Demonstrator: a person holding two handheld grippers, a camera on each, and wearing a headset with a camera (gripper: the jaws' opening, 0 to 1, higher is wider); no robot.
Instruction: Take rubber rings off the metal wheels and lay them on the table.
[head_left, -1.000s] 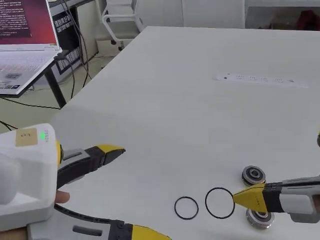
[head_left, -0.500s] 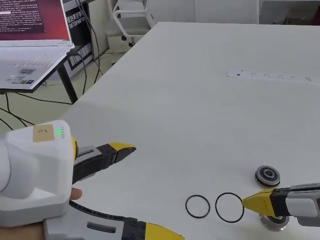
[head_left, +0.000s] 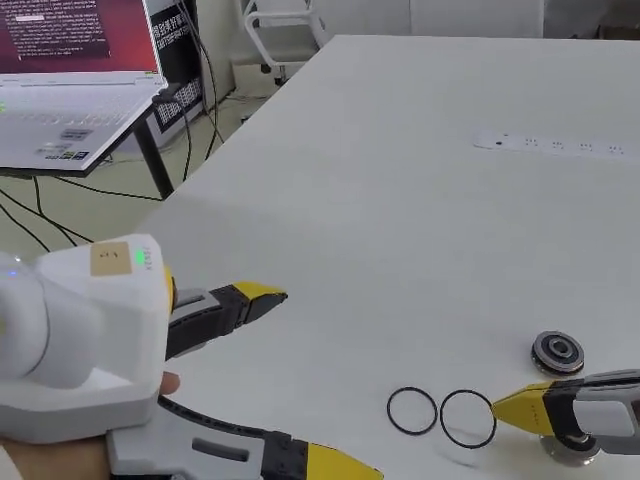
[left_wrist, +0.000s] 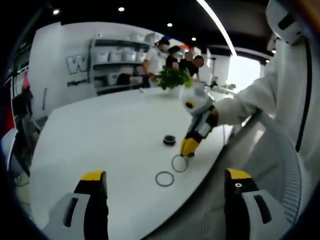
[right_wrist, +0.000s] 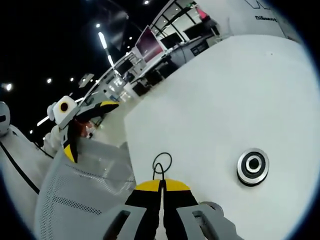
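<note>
The person is setting a rubber ring (head_left: 441, 418) down on the table (head_left: 400, 200), close beside the other ring (head_left: 412, 389), which is already lying flat there. The right gripper (head_left: 500, 408) is clenched, jaws pressed tight together. In the right gripper view it looks like it's pinching the near edge of that ring, though the contact is tiny, so that's a judgement call. The left gripper (head_left: 322, 382) is hovering off to the side with its jaws spread wide, gripping nothing.

One wheel (head_left: 557, 350) is sitting just behind the right gripper. A second wheel (head_left: 572, 455) is peeking out from under it, mostly hidden.

Tips for doing this bit well: the ring looks about flat on the table, so the jaws only need to open a crack. Then the gripper should back straight out along its own line. Swinging sideways is probably going to drag the floppy ring onto its neighbour or bump the wheel underneath. The left gripper is fine staying parked where it is.
</note>
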